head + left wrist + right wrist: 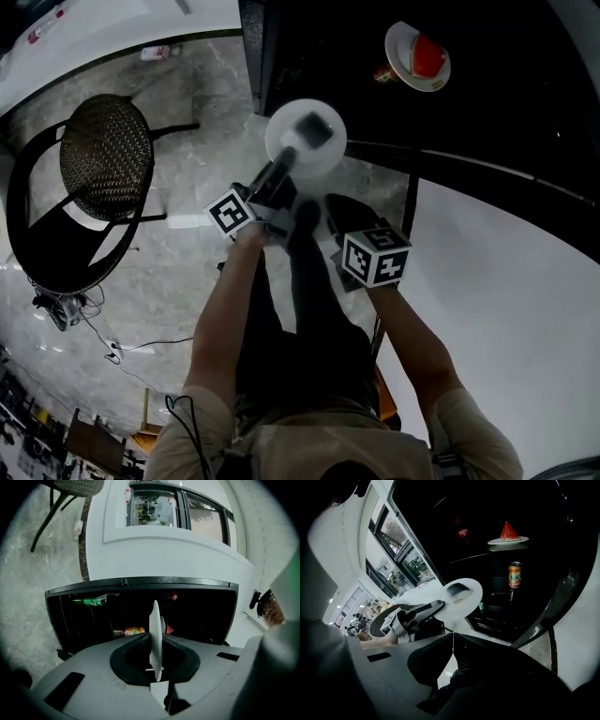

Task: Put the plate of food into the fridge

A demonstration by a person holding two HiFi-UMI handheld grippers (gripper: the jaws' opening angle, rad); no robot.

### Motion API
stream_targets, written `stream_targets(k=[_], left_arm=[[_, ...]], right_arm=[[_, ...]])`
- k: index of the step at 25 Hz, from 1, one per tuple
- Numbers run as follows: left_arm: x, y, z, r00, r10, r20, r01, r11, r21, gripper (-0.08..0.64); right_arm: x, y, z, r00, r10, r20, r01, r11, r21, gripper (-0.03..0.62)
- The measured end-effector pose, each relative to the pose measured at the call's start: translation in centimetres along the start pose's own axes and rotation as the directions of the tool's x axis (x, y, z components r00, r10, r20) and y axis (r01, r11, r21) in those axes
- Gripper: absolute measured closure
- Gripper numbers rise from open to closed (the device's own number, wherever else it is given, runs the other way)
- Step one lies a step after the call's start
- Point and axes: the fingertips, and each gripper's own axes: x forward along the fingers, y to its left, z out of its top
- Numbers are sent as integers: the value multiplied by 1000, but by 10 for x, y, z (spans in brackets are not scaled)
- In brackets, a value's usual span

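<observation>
- You're carrying: the plate of food hangs just in front of the open fridge, not yet shelved.
- Next, I'd say pick a free shelf near the watermelon plate and slide yours in level.
- Your left tongs pinch the plate's near rim.
- Your right tongs are pressed together, empty.

The floor is glossy veined stone, the chair woven, the plate smooth.

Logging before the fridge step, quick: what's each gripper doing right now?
Left gripper: shut on the rim of the plate of food.
Right gripper: shut, holding nothing.
</observation>
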Motion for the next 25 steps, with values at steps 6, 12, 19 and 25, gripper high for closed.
stream_targets(k=[6,12,19,25], left_arm=[[4,18,-3,1000,11,-1,-11,1000,-5,531],[11,36,3,1000,14,17,-14,1000,-3,531],[35,55,7,1000,14,7,-14,1000,18,531],[54,74,9,999,36,-1,-36,999,31,531]], right_arm=[[10,-1,-9,1000,16,-18,-16,1000,-11,571],[10,-3,-16,999,27,-39,-28,999,-20,570],[12,-16,-20,998,25,-56,-25,1000,-15,570],[20,-15,-23,997,42,-68,-42,999,-10,570]])
